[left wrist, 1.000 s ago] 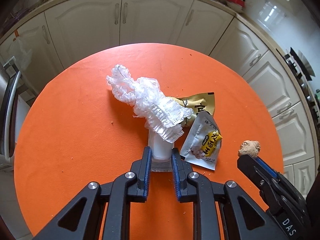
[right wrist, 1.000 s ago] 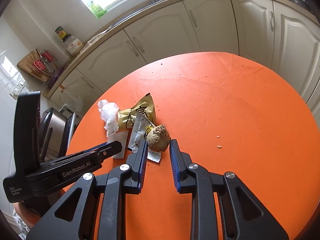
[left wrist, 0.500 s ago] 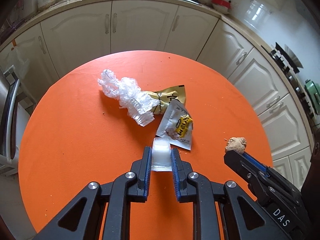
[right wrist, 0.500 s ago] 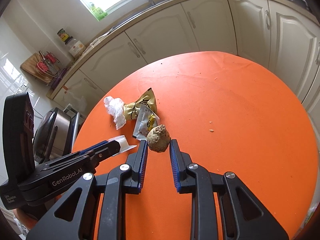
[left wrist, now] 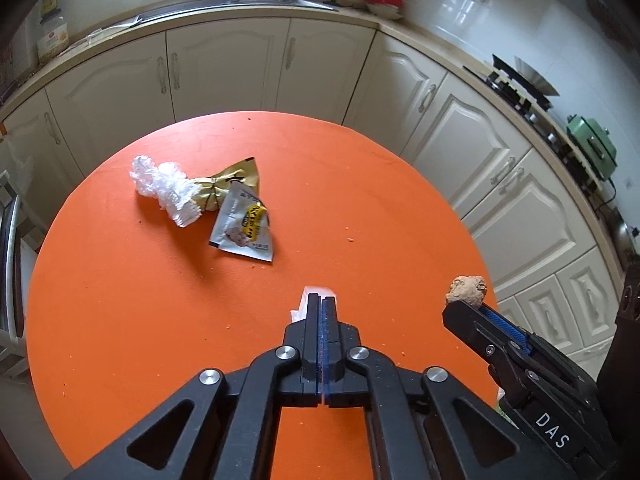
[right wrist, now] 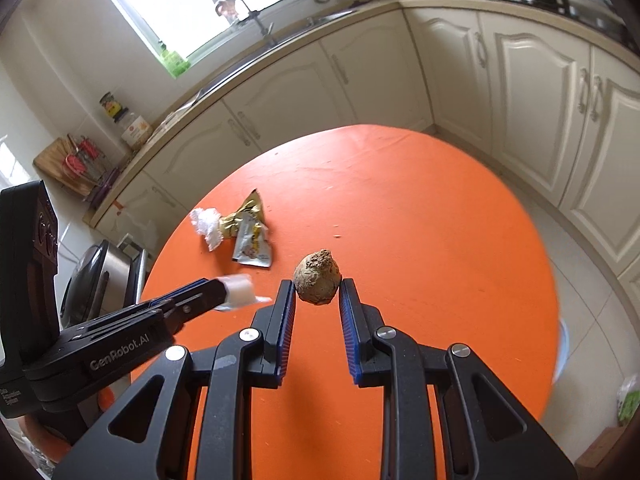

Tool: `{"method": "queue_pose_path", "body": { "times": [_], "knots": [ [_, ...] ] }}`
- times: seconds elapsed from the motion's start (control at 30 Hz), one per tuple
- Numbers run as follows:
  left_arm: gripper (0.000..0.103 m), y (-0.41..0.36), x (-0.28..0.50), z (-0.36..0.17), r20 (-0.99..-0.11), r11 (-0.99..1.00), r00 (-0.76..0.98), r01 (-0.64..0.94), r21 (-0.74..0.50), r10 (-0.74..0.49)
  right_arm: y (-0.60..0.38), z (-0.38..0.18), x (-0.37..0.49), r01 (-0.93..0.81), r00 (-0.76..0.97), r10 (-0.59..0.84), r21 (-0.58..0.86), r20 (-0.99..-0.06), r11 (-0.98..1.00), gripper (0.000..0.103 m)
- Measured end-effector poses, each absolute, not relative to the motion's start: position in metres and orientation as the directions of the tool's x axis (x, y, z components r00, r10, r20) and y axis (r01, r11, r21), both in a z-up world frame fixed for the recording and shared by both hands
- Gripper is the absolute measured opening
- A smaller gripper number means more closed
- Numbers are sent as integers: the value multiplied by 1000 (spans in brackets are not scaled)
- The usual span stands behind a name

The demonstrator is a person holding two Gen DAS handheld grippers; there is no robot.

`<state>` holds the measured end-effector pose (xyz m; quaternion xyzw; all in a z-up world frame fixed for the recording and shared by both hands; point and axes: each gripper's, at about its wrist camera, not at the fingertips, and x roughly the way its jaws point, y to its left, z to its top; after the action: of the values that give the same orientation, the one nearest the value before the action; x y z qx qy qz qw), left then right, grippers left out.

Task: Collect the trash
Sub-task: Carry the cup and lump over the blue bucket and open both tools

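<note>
Above the round orange table (left wrist: 160,320), carry steadily: left hand-held gripper (left wrist: 320,304) pinches a flattened white plastic cup (right wrist: 240,294) (jaws fully closed), right hand-held gripper (right wrist: 318,294) clamps a crumpled brown paper ball (right wrist: 317,282).

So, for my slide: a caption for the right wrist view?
Right gripper grips a brown crumpled lump above the round orange table.

On the table (left wrist: 160,320), the plastic wad (left wrist: 166,186) lies left of two overlapping wrappers (left wrist: 240,208).
</note>
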<state>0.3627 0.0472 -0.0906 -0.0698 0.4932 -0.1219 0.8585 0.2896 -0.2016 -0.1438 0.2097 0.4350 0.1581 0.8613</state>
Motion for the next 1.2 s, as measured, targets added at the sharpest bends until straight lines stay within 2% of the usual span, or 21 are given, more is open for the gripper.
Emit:
{"method": "queue_pose_path", "body": {
  "times": [0.27, 0.37, 0.4, 0.47, 0.5, 0.53, 0.67, 0.8, 0.87, 0.9, 0.93, 1.2],
  "knots": [
    [0, -9, 348, -83, -832, 933, 434, 260, -251, -345, -269, -143, 252, 7, 631, 392, 510, -669, 860, 23],
    [5, -4, 348, -78, -829, 945, 465, 246, -215, -310, -285, -147, 244, 39, 631, 371, 506, -681, 862, 23],
    [10, 1, 348, -77, -829, 954, 480, 226, -199, -287, -289, -149, 242, 46, 631, 366, 504, -684, 863, 23],
    [29, 12, 350, -82, -839, 964, 480, 188, -189, -258, -291, -152, 240, 55, 628, 365, 506, -688, 861, 23],
    [46, 19, 351, -86, -846, 967, 471, 165, -195, -251, -291, -154, 240, 56, 625, 367, 509, -689, 859, 23],
    [50, 25, 352, -91, -851, 970, 465, 141, -199, -242, -290, -156, 241, 55, 621, 371, 510, -691, 858, 23],
    [50, 35, 356, -114, -879, 977, 426, 88, -195, -213, -277, -161, 246, 39, 600, 387, 509, -700, 860, 23],
    [48, 36, 370, -140, -903, 967, 349, 48, -252, -252, -264, -168, 252, 31, 577, 389, 496, -718, 868, 24],
    [39, 36, 375, -149, -902, 964, 347, 34, -263, -258, -260, -171, 255, 33, 567, 391, 494, -725, 869, 24],
    [27, 36, 378, -151, -902, 965, 348, 30, -260, -254, -259, -172, 256, 29, 563, 395, 495, -726, 868, 24],
    [19, 36, 379, -153, -903, 966, 349, 29, -255, -249, -257, -172, 256, 25, 561, 396, 493, -727, 869, 24],
    [15, 32, 382, -147, -882, 951, 358, 85, -297, -307, -255, -180, 266, 39, 540, 396, 493, -742, 869, 24]
  ]
}}
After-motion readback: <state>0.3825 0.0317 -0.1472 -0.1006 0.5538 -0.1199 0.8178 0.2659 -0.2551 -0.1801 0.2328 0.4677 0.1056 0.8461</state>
